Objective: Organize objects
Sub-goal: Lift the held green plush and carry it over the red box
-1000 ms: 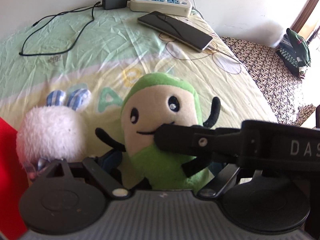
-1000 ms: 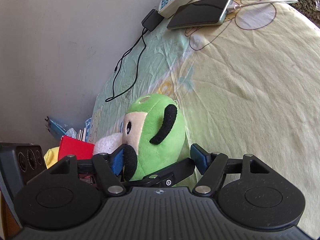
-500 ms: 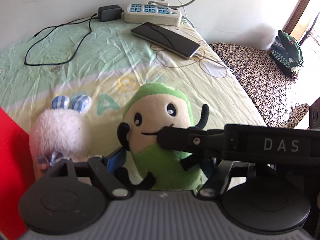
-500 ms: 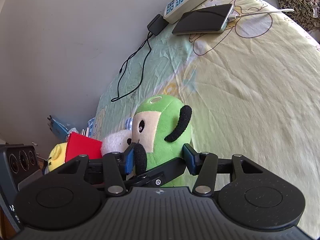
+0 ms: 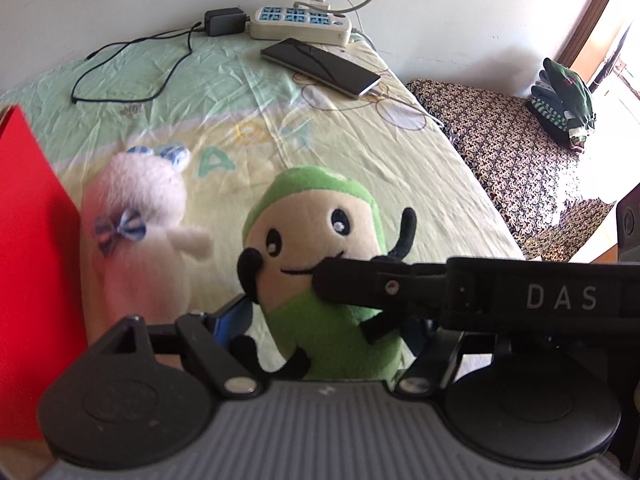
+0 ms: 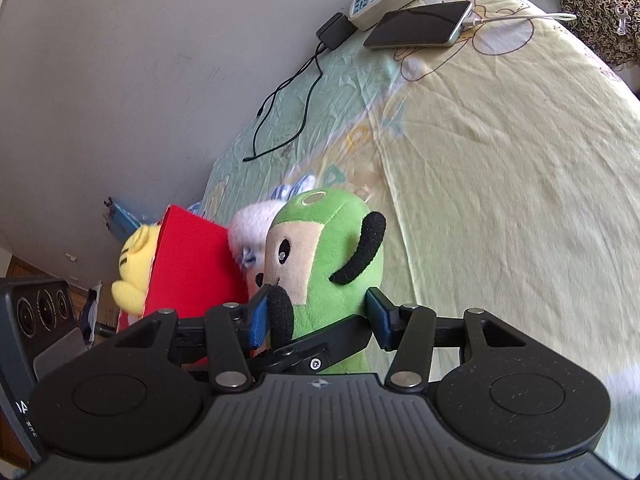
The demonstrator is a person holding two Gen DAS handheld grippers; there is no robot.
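Green plush toy, upright, clamped between right tool fingers; left tool straddles it, grip uncertain; red box frame-left.

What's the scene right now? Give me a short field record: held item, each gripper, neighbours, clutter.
held item: green plush toy, upright on the bed sheet
left gripper: shut on the toy's lower body
right gripper: shut on the toy from its side
neighbours: white plush bunny to the toy's left, then the red box; yellow plush behind the box
clutter: phone, power strip, black charger with cable, at the far edge by the wall
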